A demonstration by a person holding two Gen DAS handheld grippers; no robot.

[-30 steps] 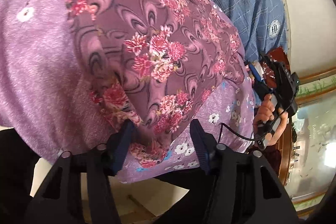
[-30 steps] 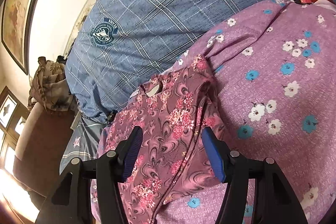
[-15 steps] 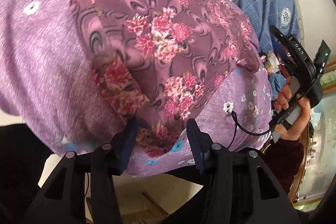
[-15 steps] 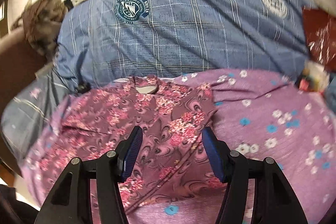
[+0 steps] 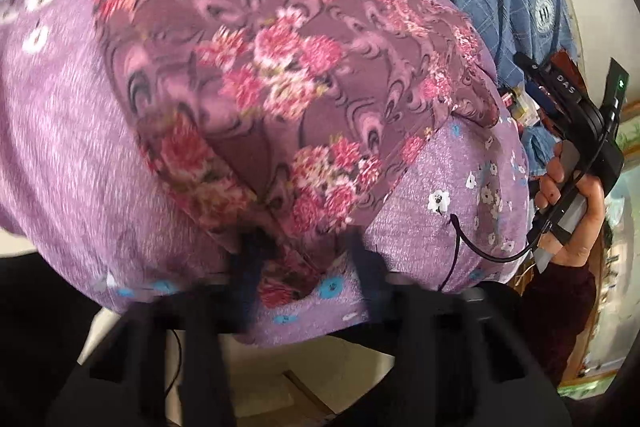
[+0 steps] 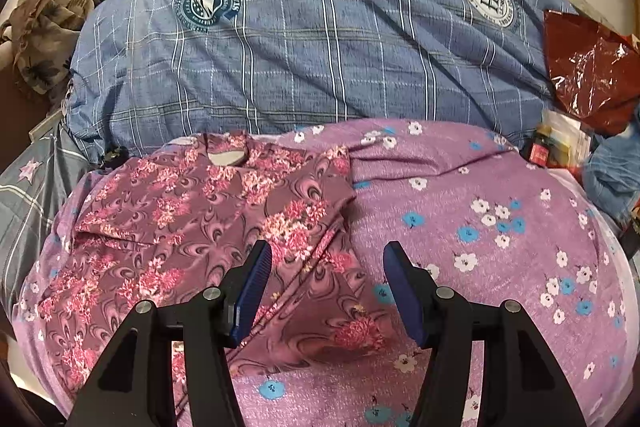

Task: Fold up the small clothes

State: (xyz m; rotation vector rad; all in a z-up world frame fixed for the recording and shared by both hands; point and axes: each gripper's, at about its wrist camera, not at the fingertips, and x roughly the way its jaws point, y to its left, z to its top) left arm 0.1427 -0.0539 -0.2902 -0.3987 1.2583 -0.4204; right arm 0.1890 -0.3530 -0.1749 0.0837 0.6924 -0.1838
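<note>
A small maroon garment with pink flowers (image 6: 208, 223) lies spread on a purple flowered blanket (image 6: 500, 227), collar at the far end. In the left wrist view the garment (image 5: 280, 75) fills the middle. My left gripper (image 5: 306, 255) is open, its blurred fingers straddling the garment's near hem corner at the blanket's edge. My right gripper (image 6: 326, 283) is open above the garment's right side and holds nothing. The right gripper also shows in a hand at the right of the left wrist view (image 5: 576, 131).
A blue plaid quilt (image 6: 320, 39) lies behind the blanket against the wall. A red plastic bag (image 6: 592, 71) and small packets (image 6: 556, 143) sit at the right. A brown patterned cloth (image 6: 44, 27) is at the far left. Pale floor (image 5: 280, 367) shows below the blanket's edge.
The right gripper swung round to face the garment squarely and pulled back a little. The left gripper slid to the garment's hem corner, its fingers somewhat closer together.
</note>
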